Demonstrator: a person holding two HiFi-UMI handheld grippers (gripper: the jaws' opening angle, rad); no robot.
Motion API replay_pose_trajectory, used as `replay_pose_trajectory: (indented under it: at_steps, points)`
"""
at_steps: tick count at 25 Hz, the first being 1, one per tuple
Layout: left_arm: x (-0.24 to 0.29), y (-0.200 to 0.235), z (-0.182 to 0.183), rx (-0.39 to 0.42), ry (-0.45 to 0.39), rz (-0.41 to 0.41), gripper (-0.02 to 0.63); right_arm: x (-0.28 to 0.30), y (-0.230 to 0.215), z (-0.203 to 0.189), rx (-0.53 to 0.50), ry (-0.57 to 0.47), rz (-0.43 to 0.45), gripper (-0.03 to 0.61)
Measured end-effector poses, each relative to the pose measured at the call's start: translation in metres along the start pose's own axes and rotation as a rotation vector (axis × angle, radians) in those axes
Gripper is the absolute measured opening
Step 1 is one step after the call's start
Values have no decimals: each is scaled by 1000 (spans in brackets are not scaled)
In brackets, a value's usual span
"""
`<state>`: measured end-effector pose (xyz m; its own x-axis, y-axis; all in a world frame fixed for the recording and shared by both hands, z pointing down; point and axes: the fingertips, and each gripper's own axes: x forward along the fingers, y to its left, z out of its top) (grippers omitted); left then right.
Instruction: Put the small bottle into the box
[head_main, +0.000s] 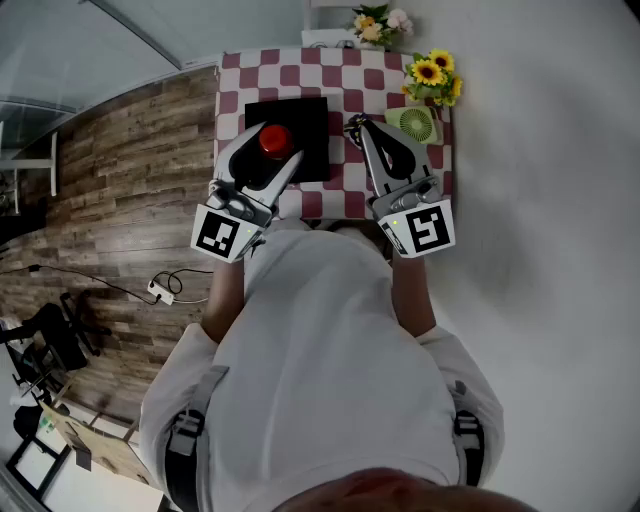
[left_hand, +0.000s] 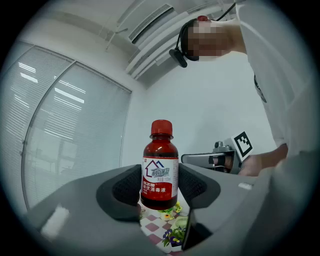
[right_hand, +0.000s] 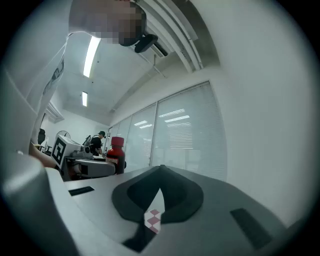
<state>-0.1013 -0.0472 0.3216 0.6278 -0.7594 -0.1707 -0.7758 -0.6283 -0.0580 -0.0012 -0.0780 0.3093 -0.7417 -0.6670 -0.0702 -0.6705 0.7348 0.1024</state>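
Left gripper view alone shows the white-and-red label: the bottle (left_hand: 160, 170), dark red with a red cap, stands upright, pinched between the left gripper's (left_hand: 160, 194) pads. Head view places it above the black box (head_main: 312, 118), whose far and right edges lie uncovered. The right gripper (head_main: 354, 127) sits just beside the box, jaws together and empty.

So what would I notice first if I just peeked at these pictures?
Probably the red bottle with its red cap, gripped upright by the left tool, right over the black box in the head view. Next, the bright sunflowers at the far right corner of the checkered table.
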Motion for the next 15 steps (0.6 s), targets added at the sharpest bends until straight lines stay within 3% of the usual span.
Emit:
replay_pose_trajectory:
  at_steps: [9,15]
  points:
    - [7,-6,-2,-19,22,21,222,-6,-4,-1,12,-16,2,1]
    - [4,-4,-7,-4,34,32,222,-31,-12,-55,112,89,-28,2]
